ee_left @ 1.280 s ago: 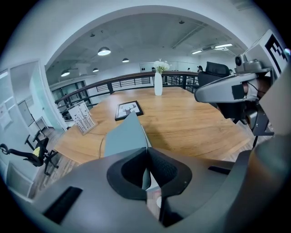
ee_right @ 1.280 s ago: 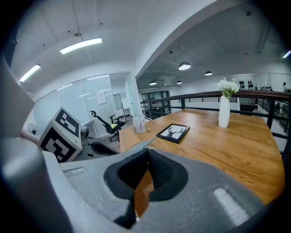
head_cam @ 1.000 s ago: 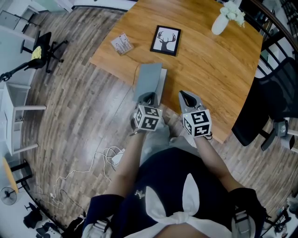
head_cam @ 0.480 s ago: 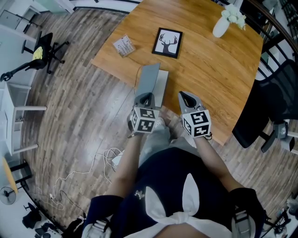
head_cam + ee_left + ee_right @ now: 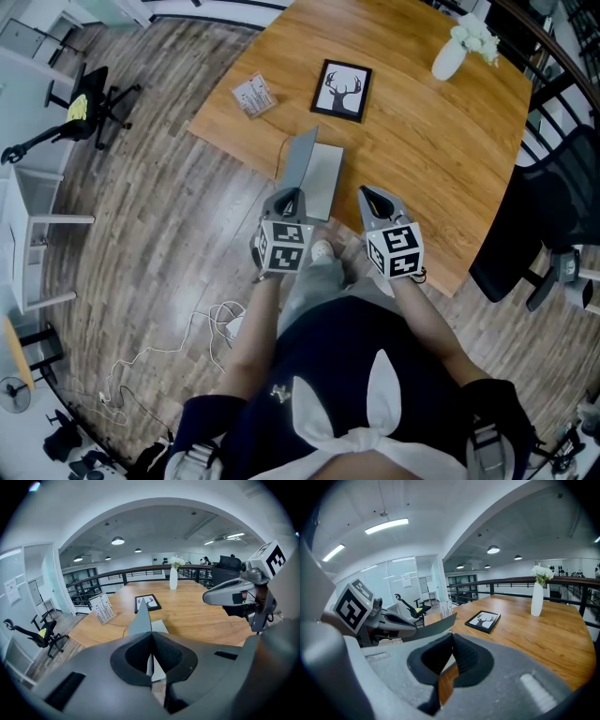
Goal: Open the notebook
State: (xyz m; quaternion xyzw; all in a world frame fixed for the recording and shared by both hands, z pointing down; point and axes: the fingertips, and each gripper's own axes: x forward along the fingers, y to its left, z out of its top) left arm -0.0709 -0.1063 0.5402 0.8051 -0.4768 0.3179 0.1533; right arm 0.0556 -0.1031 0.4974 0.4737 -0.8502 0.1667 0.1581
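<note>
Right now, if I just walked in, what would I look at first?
Probably the grey notebook cover sticking up near the front edge of the table, pinched in the left gripper. Behind it lies a framed deer picture, and a white vase with flowers stands far back on the right.

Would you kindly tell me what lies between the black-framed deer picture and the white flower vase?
Only bare wooden table; the head view shows nothing between the black-framed deer picture and the white flower vase.
</note>
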